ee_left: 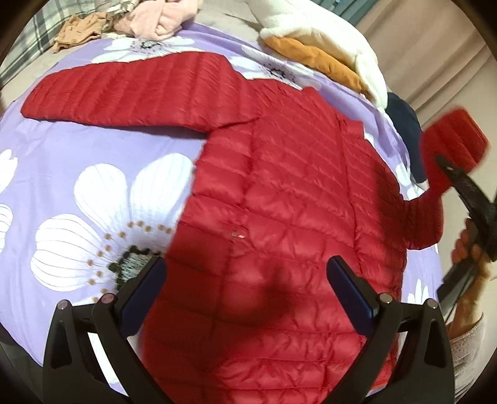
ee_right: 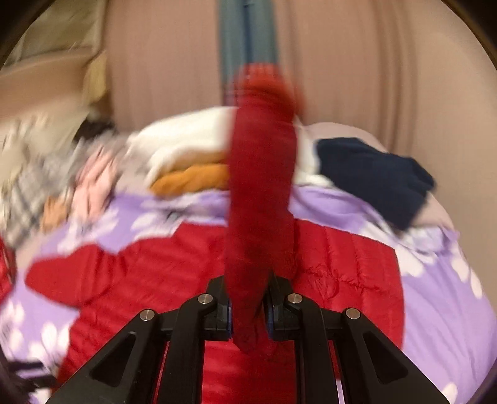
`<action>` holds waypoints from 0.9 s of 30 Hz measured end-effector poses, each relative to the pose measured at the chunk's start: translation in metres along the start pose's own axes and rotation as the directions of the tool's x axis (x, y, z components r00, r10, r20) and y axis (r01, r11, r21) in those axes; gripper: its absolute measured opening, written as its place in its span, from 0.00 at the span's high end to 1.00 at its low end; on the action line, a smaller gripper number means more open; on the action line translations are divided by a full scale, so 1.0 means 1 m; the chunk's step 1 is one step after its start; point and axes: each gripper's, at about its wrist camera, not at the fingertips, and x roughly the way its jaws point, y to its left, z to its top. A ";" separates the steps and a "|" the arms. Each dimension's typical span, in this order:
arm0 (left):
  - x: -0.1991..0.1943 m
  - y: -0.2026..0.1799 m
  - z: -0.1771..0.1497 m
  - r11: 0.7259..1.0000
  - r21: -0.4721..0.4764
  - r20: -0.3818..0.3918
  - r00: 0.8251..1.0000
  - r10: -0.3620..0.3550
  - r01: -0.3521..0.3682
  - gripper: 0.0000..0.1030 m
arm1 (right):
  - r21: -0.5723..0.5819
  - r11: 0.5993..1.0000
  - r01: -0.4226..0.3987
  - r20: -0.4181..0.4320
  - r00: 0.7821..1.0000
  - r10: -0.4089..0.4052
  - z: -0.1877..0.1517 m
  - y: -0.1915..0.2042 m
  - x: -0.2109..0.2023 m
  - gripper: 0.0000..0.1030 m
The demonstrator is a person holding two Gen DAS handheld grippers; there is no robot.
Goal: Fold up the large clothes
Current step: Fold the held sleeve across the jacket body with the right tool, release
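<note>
A red quilted puffer jacket (ee_left: 279,192) lies flat on a purple floral bedsheet (ee_left: 77,167), its left sleeve (ee_left: 130,90) stretched out to the left. My left gripper (ee_left: 247,279) is open and empty, hovering over the jacket's lower body. My right gripper (ee_right: 248,314) is shut on the jacket's right sleeve (ee_right: 261,192) and holds it lifted above the jacket body (ee_right: 341,264). The raised sleeve cuff (ee_left: 453,146) and the right gripper (ee_left: 447,167) also show at the right edge of the left wrist view. The right wrist view is blurred.
A white and orange plush bundle (ee_left: 326,40) and a dark navy garment (ee_left: 403,124) lie at the bed's far right. Pink and tan clothes (ee_left: 149,18) are heaped at the far left with a plaid fabric (ee_left: 40,37). Beige curtains (ee_right: 372,77) hang behind.
</note>
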 end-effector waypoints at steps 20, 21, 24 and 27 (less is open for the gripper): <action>-0.007 0.075 0.015 0.986 -0.169 0.034 0.999 0.011 -0.005 0.00 | -0.259 0.921 -0.291 -0.322 0.925 0.202 -0.044 0.110 0.045 0.40; -0.006 0.080 0.017 0.983 -0.185 0.031 1.000 0.002 0.004 0.00 | -0.246 0.914 -0.322 -0.309 0.920 0.241 -0.042 0.108 0.037 0.39; -0.004 0.094 0.024 0.972 -0.229 0.036 0.999 -0.039 0.046 0.00 | -0.172 0.898 -0.405 -0.211 0.906 0.368 -0.028 0.102 0.026 0.39; -0.008 0.110 0.033 0.955 -0.278 0.063 0.994 -0.087 0.101 0.00 | -0.063 0.925 -0.374 -0.166 0.918 0.360 -0.023 0.106 0.055 0.47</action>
